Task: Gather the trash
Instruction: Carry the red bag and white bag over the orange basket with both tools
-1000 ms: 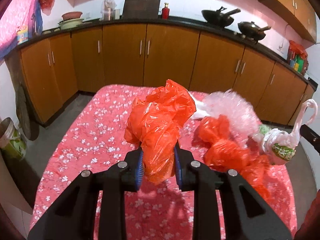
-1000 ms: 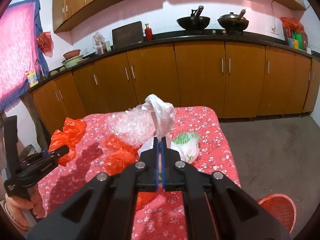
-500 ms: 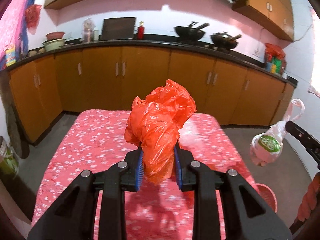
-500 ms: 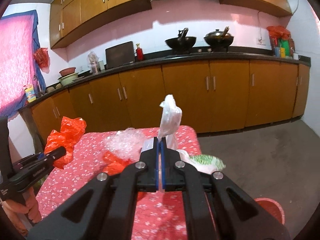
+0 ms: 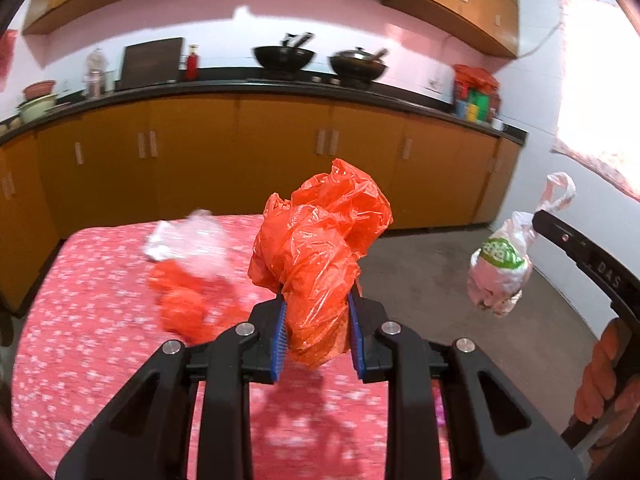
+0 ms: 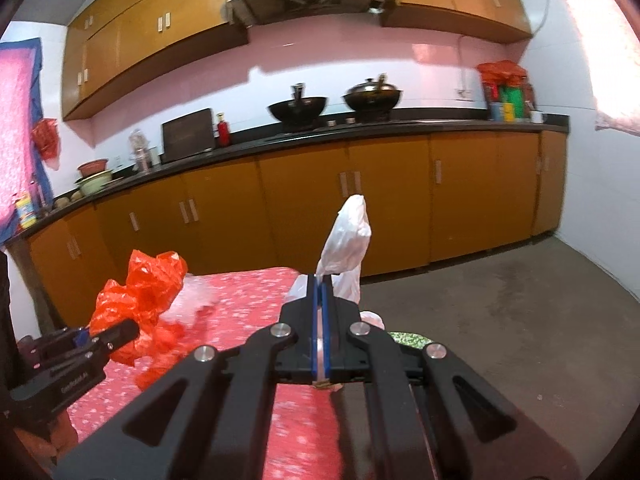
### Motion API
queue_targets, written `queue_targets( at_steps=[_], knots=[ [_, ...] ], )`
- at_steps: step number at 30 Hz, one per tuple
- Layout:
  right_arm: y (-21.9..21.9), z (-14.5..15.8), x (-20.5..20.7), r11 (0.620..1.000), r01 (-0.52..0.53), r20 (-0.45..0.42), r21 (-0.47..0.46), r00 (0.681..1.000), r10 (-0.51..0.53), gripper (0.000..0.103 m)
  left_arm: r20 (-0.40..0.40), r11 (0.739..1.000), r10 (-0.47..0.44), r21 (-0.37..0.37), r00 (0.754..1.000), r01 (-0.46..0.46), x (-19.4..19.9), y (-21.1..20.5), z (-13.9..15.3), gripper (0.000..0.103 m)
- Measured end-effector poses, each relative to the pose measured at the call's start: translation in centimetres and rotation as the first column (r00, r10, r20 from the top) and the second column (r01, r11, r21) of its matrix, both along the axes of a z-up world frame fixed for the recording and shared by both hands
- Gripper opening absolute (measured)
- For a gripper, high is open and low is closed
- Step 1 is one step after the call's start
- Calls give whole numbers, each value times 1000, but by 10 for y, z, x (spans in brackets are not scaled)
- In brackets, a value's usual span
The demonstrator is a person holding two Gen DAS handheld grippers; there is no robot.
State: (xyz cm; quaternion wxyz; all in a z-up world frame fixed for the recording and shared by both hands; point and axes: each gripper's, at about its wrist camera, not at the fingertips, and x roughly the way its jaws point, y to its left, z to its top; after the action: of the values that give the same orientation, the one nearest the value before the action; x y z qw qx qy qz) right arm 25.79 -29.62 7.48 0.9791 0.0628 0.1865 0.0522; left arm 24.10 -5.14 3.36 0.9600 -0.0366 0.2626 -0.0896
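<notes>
- Fingers [image 5: 280, 334] of left gripper [image 5: 317, 330] clamp orange bag [image 5: 320, 240]; right gripper [image 6: 321, 330] pinches white bag [image 5: 500, 264], both above worktop [image 5: 80, 320].
- Step: carrying to disposal.
- Next: locate bin, release; loose bags [image 5: 188, 276] remain.
</notes>
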Motion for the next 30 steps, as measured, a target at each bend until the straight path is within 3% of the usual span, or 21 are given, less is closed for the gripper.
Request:
queue_targets(
  at_steps=[14,18,30],
  knots=[
    [-92,-51,-8,989,149,-94,-18,984,-150,3,-88,982,-187,-1,978,188,3,-115,-38,26],
    [-111,-67,-6,986,168,-128,-23,977,-170,3,-127,976,-217,-31,968,215,-2,-134,-55,26],
    [-144,-120,-1,982,188,-234,-12,954,-185,3,-226,958,-280,4,933,288,3,-190,-101,26]
  ],
)
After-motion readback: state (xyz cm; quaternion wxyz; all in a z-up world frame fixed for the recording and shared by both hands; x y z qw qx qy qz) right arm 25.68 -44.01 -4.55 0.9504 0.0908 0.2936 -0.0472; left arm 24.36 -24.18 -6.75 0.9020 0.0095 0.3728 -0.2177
